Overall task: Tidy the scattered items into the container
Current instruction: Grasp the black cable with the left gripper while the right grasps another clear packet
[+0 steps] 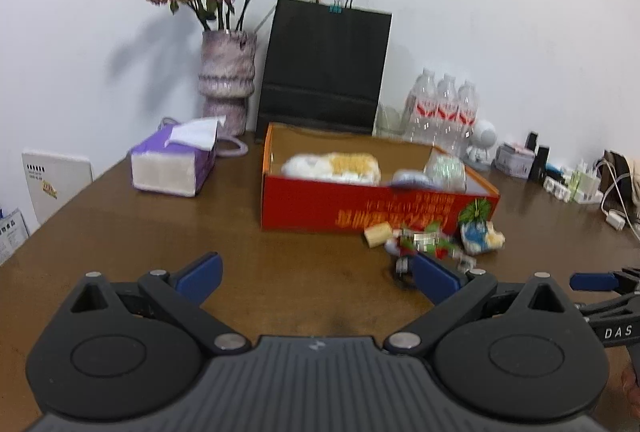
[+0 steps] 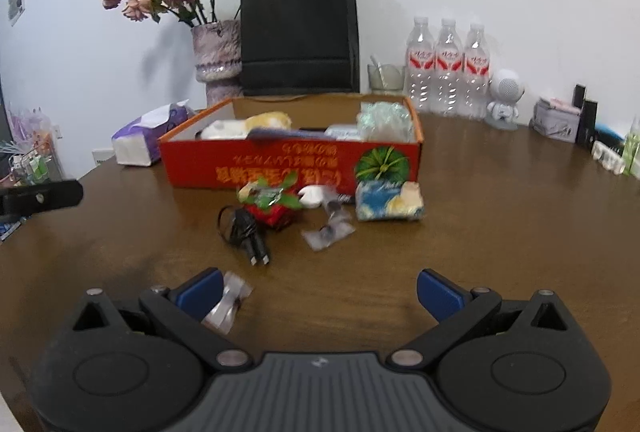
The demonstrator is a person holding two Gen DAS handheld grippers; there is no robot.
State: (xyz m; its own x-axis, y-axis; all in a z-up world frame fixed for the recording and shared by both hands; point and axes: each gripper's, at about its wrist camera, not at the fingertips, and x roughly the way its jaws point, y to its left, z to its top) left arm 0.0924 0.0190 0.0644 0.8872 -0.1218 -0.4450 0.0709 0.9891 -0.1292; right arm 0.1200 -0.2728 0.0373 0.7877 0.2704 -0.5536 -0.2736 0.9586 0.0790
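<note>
Both the left gripper and right gripper hover released above the desk, the red box at 12 o'clock of the scattered snacks.

Black ribbed tongs with blue fingertips.

**Brown wooden desk and what lies on it**

The desk carries an open red box near its middle. Just in front of the box lie a black cable, a red-and-green packet, clear wrappers and a blue-and-yellow packet. A purple tissue pack sits to the left. Along the wall stand a vase, a black paper bag, three water bottles and a white figurine.
</note>
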